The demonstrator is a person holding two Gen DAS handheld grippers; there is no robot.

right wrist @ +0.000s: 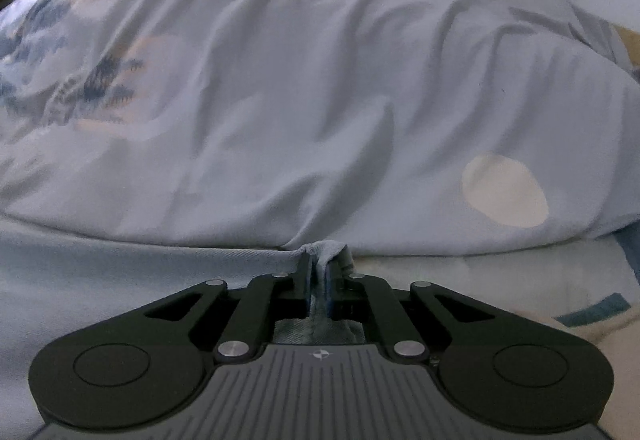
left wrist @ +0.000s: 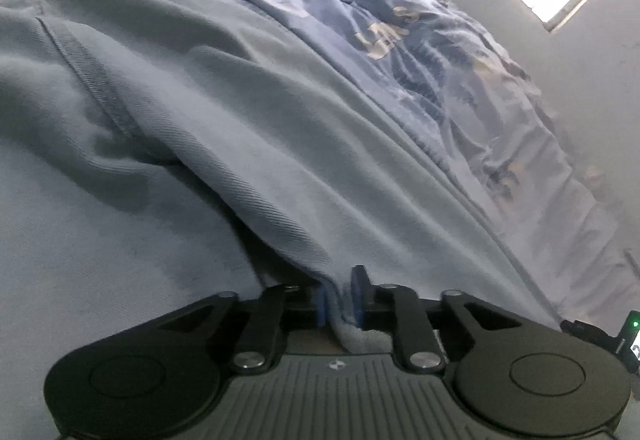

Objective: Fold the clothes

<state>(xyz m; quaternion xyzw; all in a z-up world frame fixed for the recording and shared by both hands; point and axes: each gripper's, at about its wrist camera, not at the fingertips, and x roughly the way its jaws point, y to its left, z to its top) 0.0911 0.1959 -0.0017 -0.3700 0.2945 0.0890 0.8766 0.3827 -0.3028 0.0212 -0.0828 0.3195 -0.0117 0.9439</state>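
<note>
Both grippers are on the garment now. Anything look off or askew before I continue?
Nothing stands out. The left gripper and right gripper each pinch an edge of the pale blue garment; only ordinary wrinkles show.

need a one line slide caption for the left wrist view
Left claw shut on the edge of a pale blue garment, pulled taut across a bed with a palm-print duvet.

Pale grey-blue twill garment (left wrist: 224,128), rumpled, ribbed seam, spread on bed
</note>
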